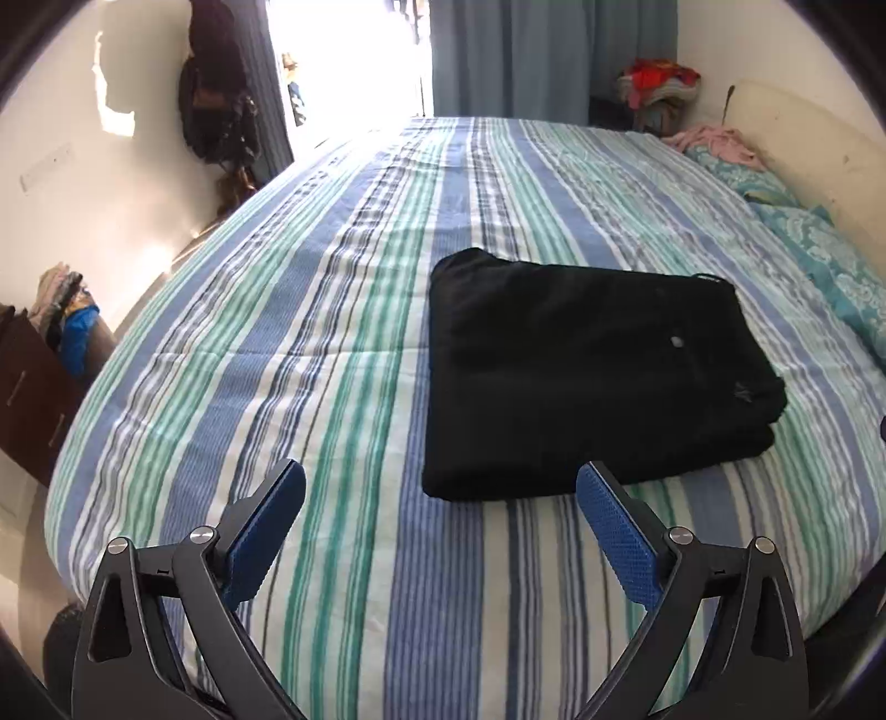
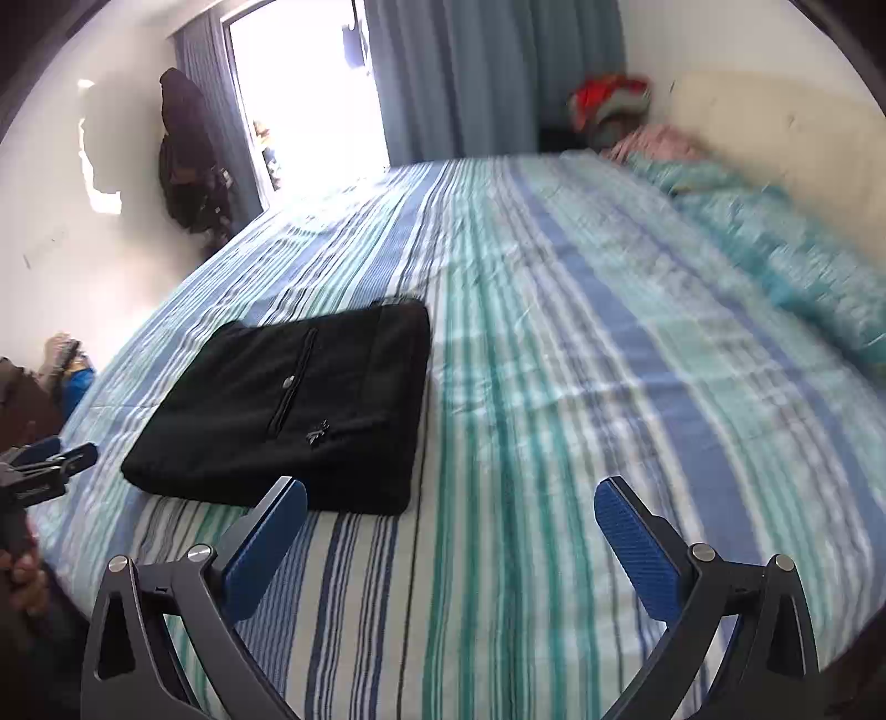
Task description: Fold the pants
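Black pants point(image 1: 581, 376) lie folded into a thick, neat rectangle on the striped bed cover point(image 1: 310, 343). A zip and a small logo show on their top side point(image 2: 288, 404). My left gripper point(image 1: 441, 471) hovers above the bed just short of the bundle's near edge, open, with nothing between its blue pads point(image 1: 260, 537). My right gripper point(image 2: 451, 487) is open too and empty, standing to the right of the pants' near corner over the bare cover point(image 2: 581, 360). In the right wrist view the left gripper point(image 2: 50, 459) shows at the left edge, held by a hand point(image 2: 22, 581).
Teal pillows point(image 1: 819, 260) and a pink cloth point(image 1: 714, 138) lie along the cream headboard point(image 1: 803, 127) at the right. A dark dresser point(image 1: 27, 387) with piled clothes stands left of the bed. Bags point(image 1: 216, 105) hang on the far wall beside a bright doorway and blue curtains point(image 1: 542, 50).
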### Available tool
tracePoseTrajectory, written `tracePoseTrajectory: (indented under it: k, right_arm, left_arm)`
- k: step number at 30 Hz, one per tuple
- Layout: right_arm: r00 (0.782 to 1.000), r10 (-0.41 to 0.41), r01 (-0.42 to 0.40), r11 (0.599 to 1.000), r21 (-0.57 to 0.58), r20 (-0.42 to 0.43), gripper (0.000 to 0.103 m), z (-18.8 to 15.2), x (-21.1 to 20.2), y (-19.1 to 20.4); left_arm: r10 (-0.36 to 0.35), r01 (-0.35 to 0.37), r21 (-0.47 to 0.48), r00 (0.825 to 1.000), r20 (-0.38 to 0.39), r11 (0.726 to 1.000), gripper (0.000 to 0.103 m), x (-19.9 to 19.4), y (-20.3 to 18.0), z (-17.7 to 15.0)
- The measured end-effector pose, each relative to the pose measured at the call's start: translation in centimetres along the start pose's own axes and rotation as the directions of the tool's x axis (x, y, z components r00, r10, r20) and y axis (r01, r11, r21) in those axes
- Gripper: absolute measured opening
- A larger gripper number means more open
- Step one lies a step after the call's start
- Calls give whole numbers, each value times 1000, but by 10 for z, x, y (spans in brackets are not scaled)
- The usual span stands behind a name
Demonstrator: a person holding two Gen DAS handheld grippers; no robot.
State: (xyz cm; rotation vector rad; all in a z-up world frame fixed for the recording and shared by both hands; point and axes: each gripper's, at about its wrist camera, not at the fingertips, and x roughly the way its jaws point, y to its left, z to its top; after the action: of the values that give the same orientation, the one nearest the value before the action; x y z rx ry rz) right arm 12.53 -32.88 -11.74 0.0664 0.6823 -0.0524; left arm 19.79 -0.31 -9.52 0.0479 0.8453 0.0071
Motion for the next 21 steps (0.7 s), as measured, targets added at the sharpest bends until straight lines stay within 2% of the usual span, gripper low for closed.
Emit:
tracePoseTrajectory:
  k: [2,3,4,5,6,7,9,11,12,13,15,16,18,21]
  right_arm:
    - [978,-99,103,994,-16,183,103,-8,-38,17]
    - [964,-125,133,991,-15,236,103,-13,-53,24]
    - [956,-147,155,988,-13,252,103,-13,-62,28]
    - [959,-172,180,983,-19,224,103,-12,-62,35]
    - [971,-178,188,981,-51,159,103,-10,-56,43]
    - [978,-164,174,982,-74,128,103,-9,-56,47]
    - [972,-139,153,986,-62,189,103,-12,-73,52]
    - [948,-162,175,984,-24,273,103,-11,-95,59]
    - [944,-157,166,986,-6,291,103,-9,-104,60]
    - [953,-133,136,991,6,271,103,-7,-107,61]
    - [988,-83,83,997,4,134,103,-1,-89,62]
    - [993,-71,70,997,16,90,103,-3,-83,62]
    - [989,-83,81,996,25,121,103,-6,-88,63]
    - [967,-132,132,991,16,219,103,-7,-109,73]
  left_arm:
    - [41,-41,17,999,7,999,102,-12,-4,-1]
    - [55,-56,35,998,19,998,102,-19,-7,-1]
    - [61,-63,48,997,39,997,102,-25,-9,-1]
    - [62,-65,53,996,59,996,102,-33,-10,-1]
    - [60,-63,47,995,74,997,102,-40,-10,-2]
    - [53,-56,35,995,82,998,102,-45,-9,-2]
    - [43,-44,2,993,107,999,102,-55,-4,-3]
    - [41,-38,-26,991,127,999,102,-65,1,-3]
    - [36,-31,-38,990,140,999,102,-69,3,-3]
    - [36,-30,-44,988,149,999,102,-73,5,-4]
    - [38,-32,-40,986,162,999,102,-77,7,-5]
    - [35,-30,-32,986,160,999,102,-79,6,-5]
    - [19,-17,-16,990,142,1000,102,-79,6,-6]
    - [23,-18,-41,993,114,999,102,-79,10,-9]
